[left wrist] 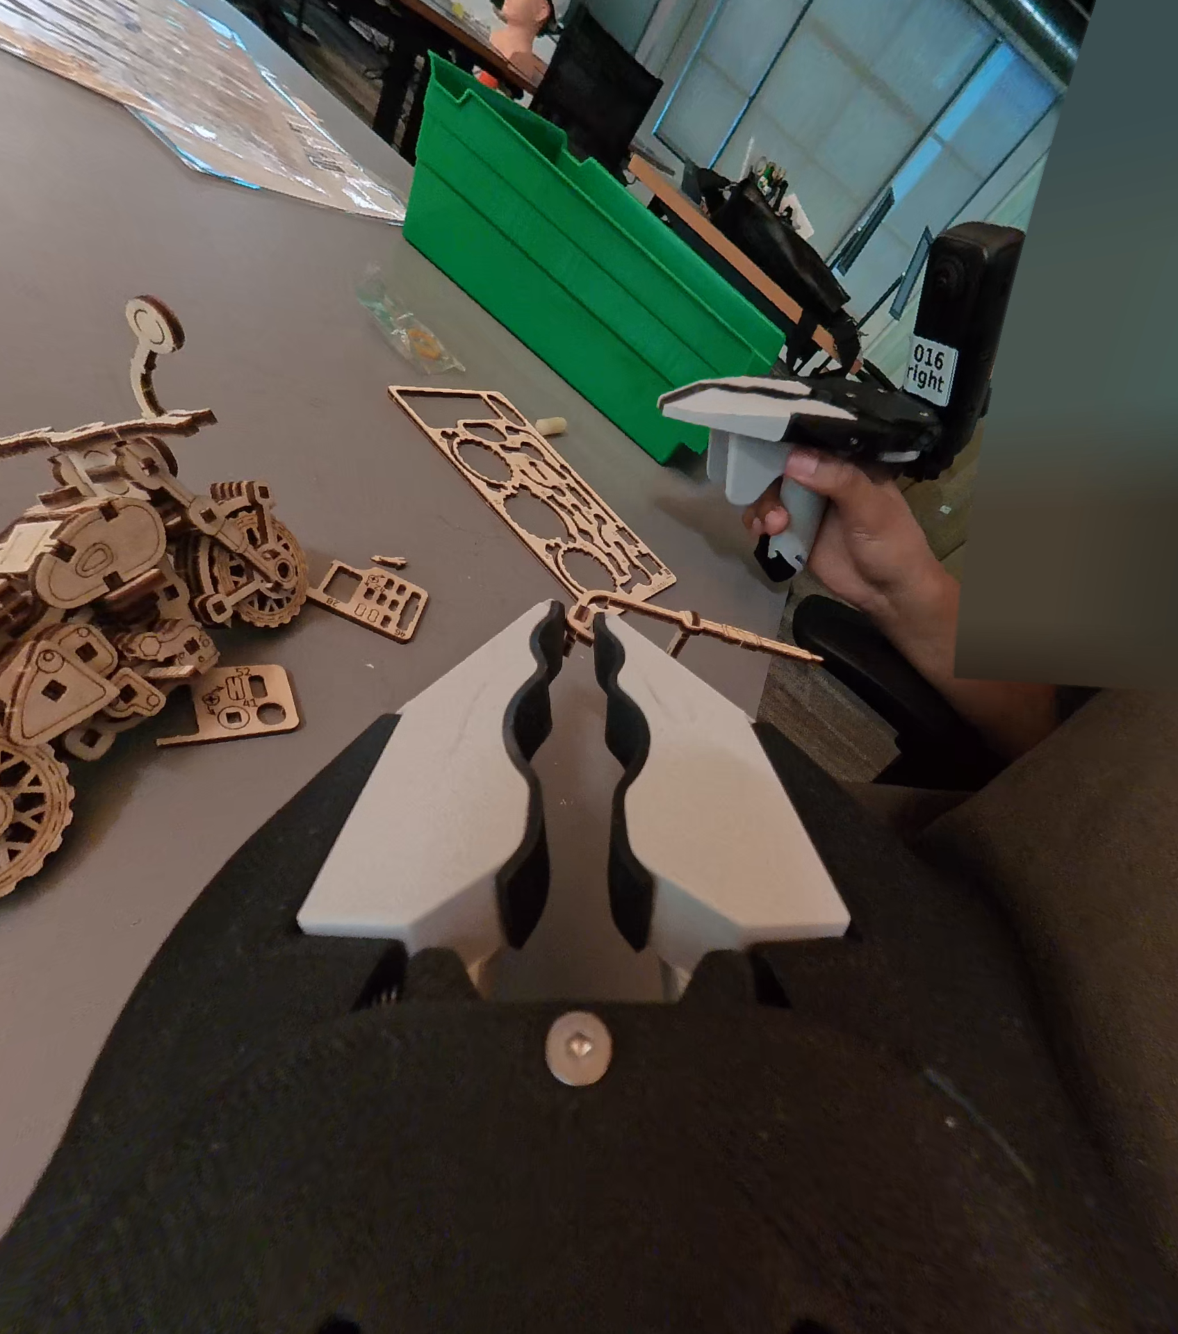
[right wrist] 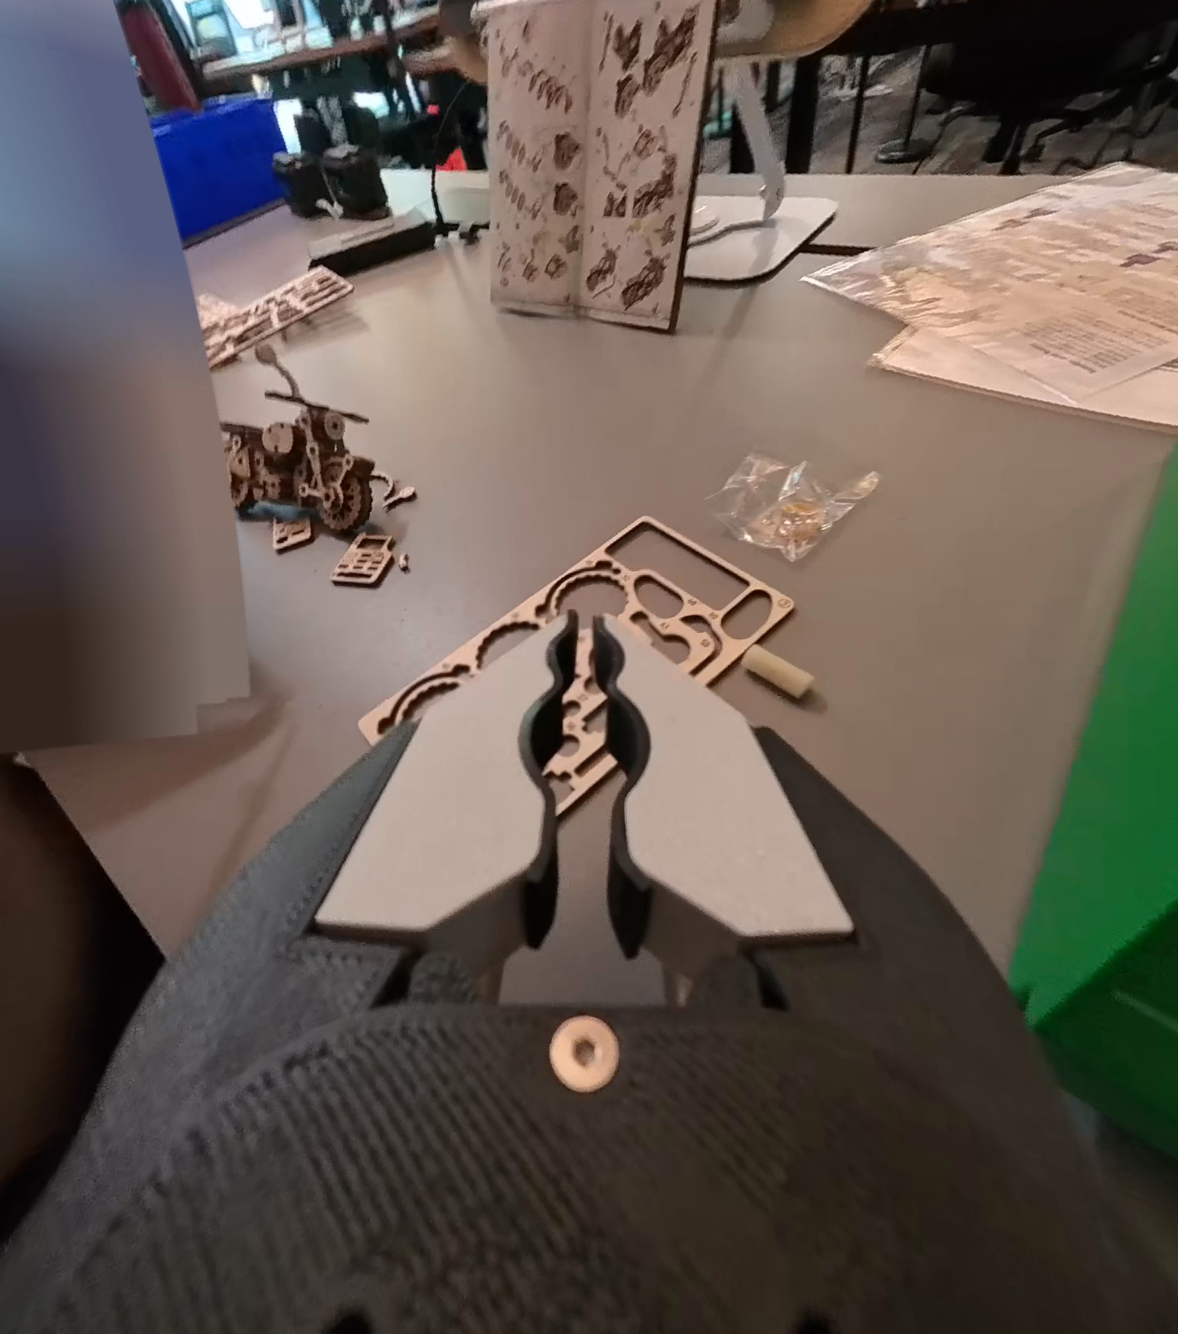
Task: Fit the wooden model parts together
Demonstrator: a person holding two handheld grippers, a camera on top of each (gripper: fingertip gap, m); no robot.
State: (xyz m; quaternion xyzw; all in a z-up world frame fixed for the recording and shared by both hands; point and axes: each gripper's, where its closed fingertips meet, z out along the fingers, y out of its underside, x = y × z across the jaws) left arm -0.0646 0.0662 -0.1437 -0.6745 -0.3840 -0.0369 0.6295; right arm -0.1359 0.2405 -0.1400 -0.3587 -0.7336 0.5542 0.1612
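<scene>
A thin wooden rod (left wrist: 705,629) is gripped by the left tongs (left wrist: 578,622). The right tongs (right wrist: 586,626) are held nearly closed, empty, above the fret sheet (right wrist: 687,621) on the tabletop (right wrist: 643,447).

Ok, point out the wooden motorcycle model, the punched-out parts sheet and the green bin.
wooden motorcycle model (left wrist: 102,563): left wrist view, on its tank panel.
punched-out parts sheet (right wrist: 698,610): right wrist view, on its far frame.
green bin (left wrist: 571,289): left wrist view, on its side wall.

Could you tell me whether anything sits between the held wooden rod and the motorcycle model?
Two small punched wooden cards lie on the table near the motorcycle model, between it and the rod in the left tool; both are flat, so passable.
</scene>
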